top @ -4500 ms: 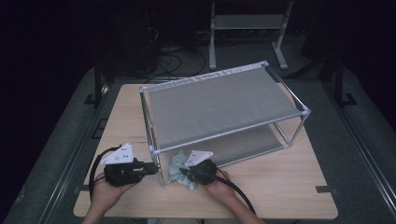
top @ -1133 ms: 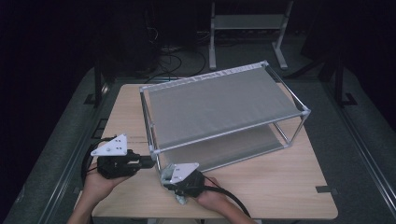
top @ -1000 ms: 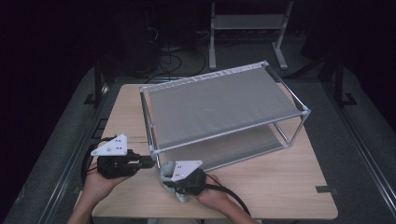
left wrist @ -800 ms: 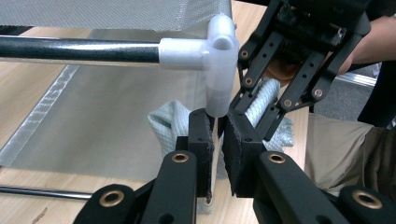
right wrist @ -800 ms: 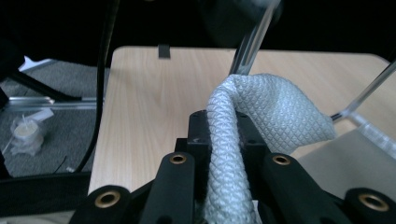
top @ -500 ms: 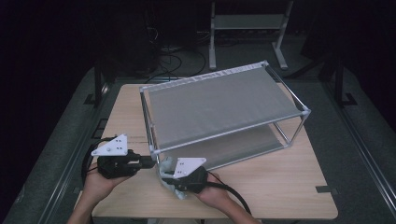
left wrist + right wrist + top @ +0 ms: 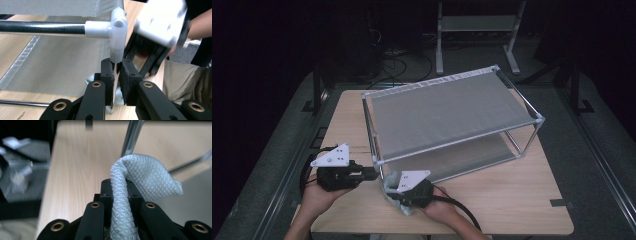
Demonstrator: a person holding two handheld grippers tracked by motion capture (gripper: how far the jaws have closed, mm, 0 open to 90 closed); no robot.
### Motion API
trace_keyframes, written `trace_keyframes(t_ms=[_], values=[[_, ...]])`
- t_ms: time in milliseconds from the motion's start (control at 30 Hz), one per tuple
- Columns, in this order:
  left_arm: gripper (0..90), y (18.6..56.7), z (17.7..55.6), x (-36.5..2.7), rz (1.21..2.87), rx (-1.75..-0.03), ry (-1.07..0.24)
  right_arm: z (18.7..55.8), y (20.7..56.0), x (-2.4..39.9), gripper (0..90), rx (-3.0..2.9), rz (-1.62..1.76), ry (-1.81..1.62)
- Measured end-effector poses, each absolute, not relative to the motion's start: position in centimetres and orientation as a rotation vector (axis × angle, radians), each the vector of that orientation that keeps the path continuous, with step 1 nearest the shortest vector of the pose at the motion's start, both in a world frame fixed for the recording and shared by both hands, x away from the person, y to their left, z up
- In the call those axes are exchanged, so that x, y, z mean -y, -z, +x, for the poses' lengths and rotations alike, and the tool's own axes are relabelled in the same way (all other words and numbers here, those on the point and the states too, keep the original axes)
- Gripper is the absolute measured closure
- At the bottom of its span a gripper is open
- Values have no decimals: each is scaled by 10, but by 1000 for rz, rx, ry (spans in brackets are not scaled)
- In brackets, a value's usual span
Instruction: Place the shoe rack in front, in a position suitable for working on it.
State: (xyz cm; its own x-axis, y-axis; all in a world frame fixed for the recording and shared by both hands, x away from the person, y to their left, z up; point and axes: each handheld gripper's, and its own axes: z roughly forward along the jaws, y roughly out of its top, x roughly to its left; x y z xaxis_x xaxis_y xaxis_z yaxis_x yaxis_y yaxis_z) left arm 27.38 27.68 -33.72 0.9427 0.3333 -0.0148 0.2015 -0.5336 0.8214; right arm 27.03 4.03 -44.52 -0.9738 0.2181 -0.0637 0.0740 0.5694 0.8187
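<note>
A two-shelf rack (image 7: 452, 107) of metal tubes and grey mesh stands on the wooden table (image 7: 512, 200). My left gripper (image 7: 373, 174) is at its near left corner. In the left gripper view its jaws (image 7: 116, 72) are shut on the upright post just below the white corner joint (image 7: 118, 30). My right gripper (image 7: 399, 196) lies beside it, close to the table's front edge, shut on a pale textured cloth (image 7: 390, 186). In the right gripper view the cloth (image 7: 140, 177) rises bunched from between the jaws (image 7: 119, 187) and folds over to the right.
The rack takes up the middle and back of the table. A strip of dark tape (image 7: 561, 203) lies near the front right corner. Cables trail from both grippers. A metal stand (image 7: 477, 25) and dark floor lie behind the table.
Since the earliest frame my right gripper has drawn the cloth back from the rack's lower shelf toward the table's front. Over the last second it has barely shifted, and the left gripper has kept still.
</note>
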Motion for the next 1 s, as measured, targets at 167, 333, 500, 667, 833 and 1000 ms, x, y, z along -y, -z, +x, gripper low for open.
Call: trace_keyframes(t_ms=[167, 333, 500, 667, 833, 1000], values=[[813, 338, 274, -278, 2142, -381, -177, 270, 450, -42, 793, -2653, 254, -1346], [813, 338, 273, -277, 2143, -381, -180, 273, 424, -31, 793, -2563, 258, -1453], [809, 340, 272, -278, 2129, -389, -178, 275, 444, -37, 792, -2645, 269, -1371], [734, 346, 273, -275, 2133, -417, -168, 274, 443, -25, 792, -2613, 281, -1419], [730, 352, 274, -270, 2116, -428, -161, 276, 421, -5, 792, -2587, 255, -1418], [708, 357, 274, -264, 2120, -442, -153, 281, 414, 13, 792, -2596, 273, -1387]])
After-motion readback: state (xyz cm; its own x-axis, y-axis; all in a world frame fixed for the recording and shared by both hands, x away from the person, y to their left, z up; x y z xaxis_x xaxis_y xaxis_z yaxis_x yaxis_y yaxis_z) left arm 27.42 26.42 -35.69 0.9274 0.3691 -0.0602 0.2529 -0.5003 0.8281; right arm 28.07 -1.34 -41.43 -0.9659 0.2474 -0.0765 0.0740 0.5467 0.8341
